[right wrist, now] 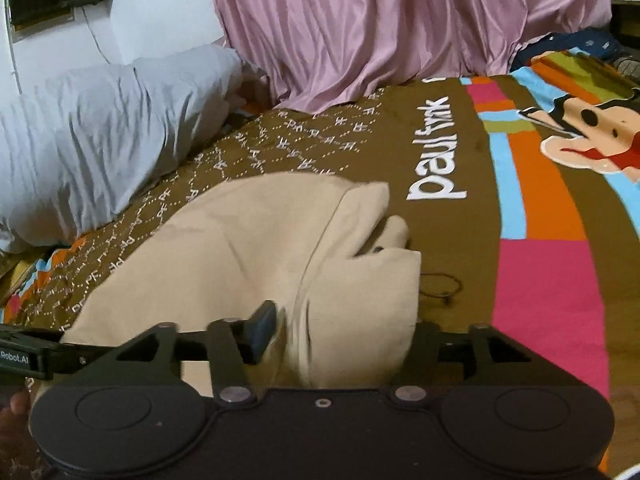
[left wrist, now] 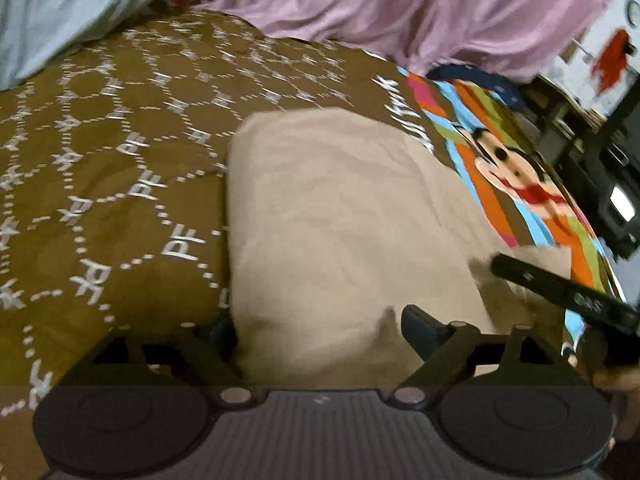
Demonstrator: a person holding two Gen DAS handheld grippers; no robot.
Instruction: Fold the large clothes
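Observation:
A beige garment [left wrist: 340,208] lies folded into a thick block on the brown patterned bedspread [left wrist: 100,160]. My left gripper [left wrist: 320,320] stands open at its near edge, with the cloth bulging up between the wide-set fingers; the left finger is half hidden behind the fold. In the right wrist view the same beige garment [right wrist: 240,248] shows a rounded folded end. My right gripper [right wrist: 344,320] is open around that end, its right finger hidden under the cloth. The right gripper's black body [left wrist: 560,292] shows at the garment's right side.
Pink curtains [right wrist: 380,20] hang behind the bed. A grey pillow [right wrist: 100,128] lies at the far left. The bedspread's cartoon print [right wrist: 580,132] runs along the right. A thin dark cord loop [right wrist: 440,284] lies beside the garment. Dark furniture [left wrist: 600,160] stands past the bed's edge.

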